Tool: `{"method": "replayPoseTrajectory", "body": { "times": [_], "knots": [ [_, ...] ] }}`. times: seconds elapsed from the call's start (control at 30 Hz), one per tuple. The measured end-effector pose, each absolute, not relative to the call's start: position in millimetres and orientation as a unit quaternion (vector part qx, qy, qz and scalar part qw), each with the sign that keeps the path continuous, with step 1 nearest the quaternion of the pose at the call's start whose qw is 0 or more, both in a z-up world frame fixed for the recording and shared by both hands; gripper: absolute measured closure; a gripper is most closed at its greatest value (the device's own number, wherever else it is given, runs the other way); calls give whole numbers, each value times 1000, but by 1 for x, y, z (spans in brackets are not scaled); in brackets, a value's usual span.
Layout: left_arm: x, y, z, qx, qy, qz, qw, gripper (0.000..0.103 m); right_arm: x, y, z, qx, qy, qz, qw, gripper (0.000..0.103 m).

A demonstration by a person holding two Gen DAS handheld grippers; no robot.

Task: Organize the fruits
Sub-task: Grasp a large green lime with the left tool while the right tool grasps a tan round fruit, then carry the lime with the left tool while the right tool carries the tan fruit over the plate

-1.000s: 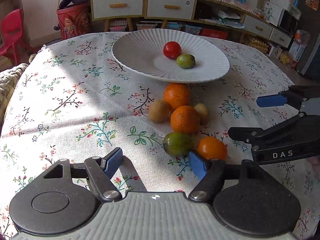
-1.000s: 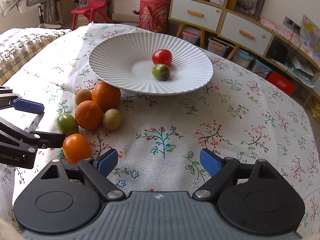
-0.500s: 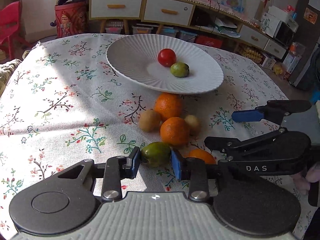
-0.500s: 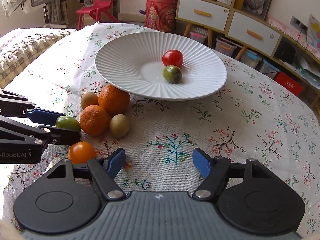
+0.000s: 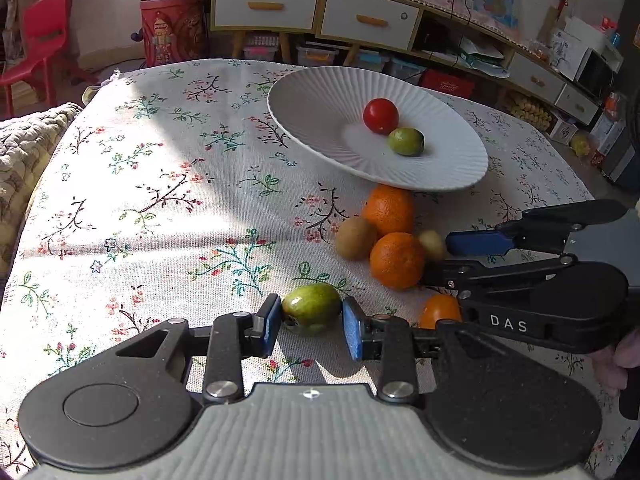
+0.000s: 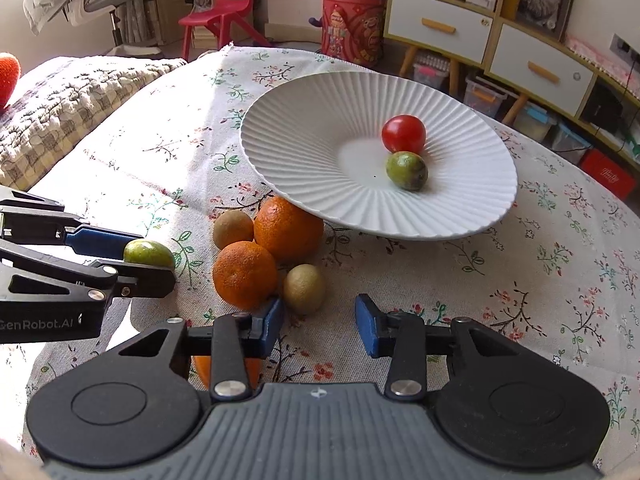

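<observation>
Left gripper has its blue pads closed on the green fruit, one pad at each end; whether the fruit is clear of the floral tablecloth cannot be told. Right gripper stands with its fingers moderately apart and nothing between them — the small kiwi lies just ahead of its tips, beside the left pad.

Fruit cluster: two oranges, the near orange and the far orange, are touching; the far one sits partly under the overhanging rim of the white ribbed plate. A larger kiwi rests against both oranges on the left. A smaller orange fruit lies under the right gripper's frame, largely hidden in both views.

On the plate: a red tomato and a second green fruit, touching, near the centre. The left half of the plate is bare.

Clearances: the two grippers are close — in the left wrist view the right gripper's fingers reach across directly beside the near orange and the small kiwi. Open cloth extends to the left of the cluster, up to the table edge, where a quilted blanket lies. Beyond the far edge: a red bin, drawer units and a red chair.
</observation>
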State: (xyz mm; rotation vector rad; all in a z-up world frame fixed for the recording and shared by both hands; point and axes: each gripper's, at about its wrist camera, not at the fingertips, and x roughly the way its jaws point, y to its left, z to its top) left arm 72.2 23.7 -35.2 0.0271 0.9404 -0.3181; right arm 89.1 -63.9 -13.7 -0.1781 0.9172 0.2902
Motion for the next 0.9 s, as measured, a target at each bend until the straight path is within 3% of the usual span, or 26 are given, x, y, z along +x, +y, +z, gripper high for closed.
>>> {"method": "replayPoseTrajectory", "body": {
  "times": [0.07,0.9],
  "knots": [
    [72,26,-34,9,453,-149,879,87,90,-63,-13,-86,440,145,882,81],
    [75,23,-17,12,437,-145,888,87,86,-73,4,-64,447,128,883,81]
  ]
}}
